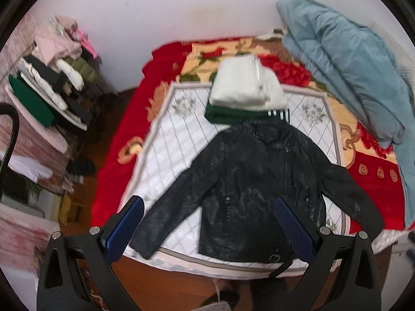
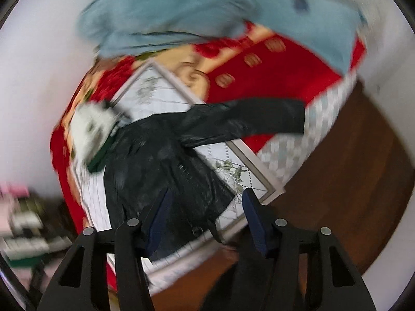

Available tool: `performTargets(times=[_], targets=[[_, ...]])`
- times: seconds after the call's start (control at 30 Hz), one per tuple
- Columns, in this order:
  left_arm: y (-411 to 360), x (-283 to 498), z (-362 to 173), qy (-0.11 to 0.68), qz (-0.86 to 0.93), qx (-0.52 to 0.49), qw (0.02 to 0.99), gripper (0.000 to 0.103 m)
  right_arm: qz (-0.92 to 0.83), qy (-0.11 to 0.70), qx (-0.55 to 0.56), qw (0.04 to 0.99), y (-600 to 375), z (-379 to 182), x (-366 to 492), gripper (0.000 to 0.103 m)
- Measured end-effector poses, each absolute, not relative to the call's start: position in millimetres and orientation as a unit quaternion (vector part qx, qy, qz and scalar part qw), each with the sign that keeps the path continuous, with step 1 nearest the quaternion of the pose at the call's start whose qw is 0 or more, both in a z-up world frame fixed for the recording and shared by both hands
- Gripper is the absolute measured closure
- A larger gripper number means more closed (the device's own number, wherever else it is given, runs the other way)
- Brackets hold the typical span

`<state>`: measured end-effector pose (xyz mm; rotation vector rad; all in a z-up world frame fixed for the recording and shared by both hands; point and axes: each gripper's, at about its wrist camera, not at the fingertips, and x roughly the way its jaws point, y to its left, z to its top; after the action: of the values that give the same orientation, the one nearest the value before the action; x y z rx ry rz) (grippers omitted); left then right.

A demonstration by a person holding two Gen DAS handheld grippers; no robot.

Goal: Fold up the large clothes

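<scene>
Left wrist view: black jacket [image 1: 249,181] flat on bed [image 1: 160,145], sleeves spread; left tongs [image 1: 207,228] and right tongs [image 2: 205,220] spread, empty; advised: pinch each sleeve cuff, fold inward evenly.

Plain white wall [image 1: 155,13] across upper frame. Dark wooden floor [image 2: 350,181] at lower right. Bed [image 1: 116,168] at centre, red floral blanket. Cluttered shelf [image 1: 39,129] at left.
</scene>
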<state>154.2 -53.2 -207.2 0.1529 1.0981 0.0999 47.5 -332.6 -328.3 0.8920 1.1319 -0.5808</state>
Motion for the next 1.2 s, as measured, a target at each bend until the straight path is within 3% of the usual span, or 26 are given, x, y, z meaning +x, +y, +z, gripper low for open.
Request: performTargets(times=[0.13, 0.43, 0.63, 0.7, 0.73, 0.87, 0.9, 0.93, 0.97, 1.1, 1.2], targets=[[-87.1, 180.7, -271.9, 0.553, 0.067, 0.076, 0.827, 0.000, -0.306, 0.495, 0.478, 0.659, -403.3, -449.5, 41.8, 0.038], [-181.7, 225.6, -423.2, 0.598, 0.033, 0.138, 0.789, 0.000, -0.371, 0.458, 0.573, 0.569, -515.1, -656.9, 24.3, 0.035], [-235.5, 243.2, -491.2, 0.598, -0.002, 0.167, 0.783, 0.000, -0.379, 0.388, 0.652, 0.529, -547.6, -740.5, 3.5, 0.033], [-246.7, 246.1, -504.9, 0.600, -0.012, 0.171, 0.781, 0.000, -0.386, 0.352, 0.636, 0.568, -545.1, -726.5, 6.8, 0.048], [-253.9, 249.6, -509.9, 0.600, -0.014, 0.171, 0.781, 0.000, -0.380, 0.332, 0.627, 0.594, -542.6, -715.8, 10.0, 0.068], [-262.6, 250.1, -520.9, 0.614, -0.020, 0.151, 0.774, 0.000, -0.360, 0.284, 0.627, 0.630, -543.4, -698.1, 19.9, 0.070], [-264.5, 250.9, -523.0, 0.616, -0.020, 0.149, 0.773, 0.000, -0.354, 0.283, 0.631, 0.630, -547.8, -705.6, 23.6, 0.068], [-267.0, 250.0, -525.6, 0.618, -0.019, 0.148, 0.772, 0.000, -0.352, 0.286, 0.635, 0.626, -551.7, -713.7, 25.4, 0.049], [-268.3, 249.8, -528.4, 0.620, -0.019, 0.148, 0.770, 0.000, -0.358, 0.301, 0.640, 0.610, -554.2, -724.0, 27.8, 0.039], [-272.2, 248.9, -538.3, 0.628, -0.018, 0.151, 0.763, 0.000, -0.377, 0.307, 0.635, 0.601, -553.1, -731.8, 21.7, 0.039], [-273.7, 247.3, -542.0, 0.627, -0.018, 0.154, 0.763, 0.000, -0.397, 0.319, 0.617, 0.600, -549.3, -730.9, 20.2, 0.029]])
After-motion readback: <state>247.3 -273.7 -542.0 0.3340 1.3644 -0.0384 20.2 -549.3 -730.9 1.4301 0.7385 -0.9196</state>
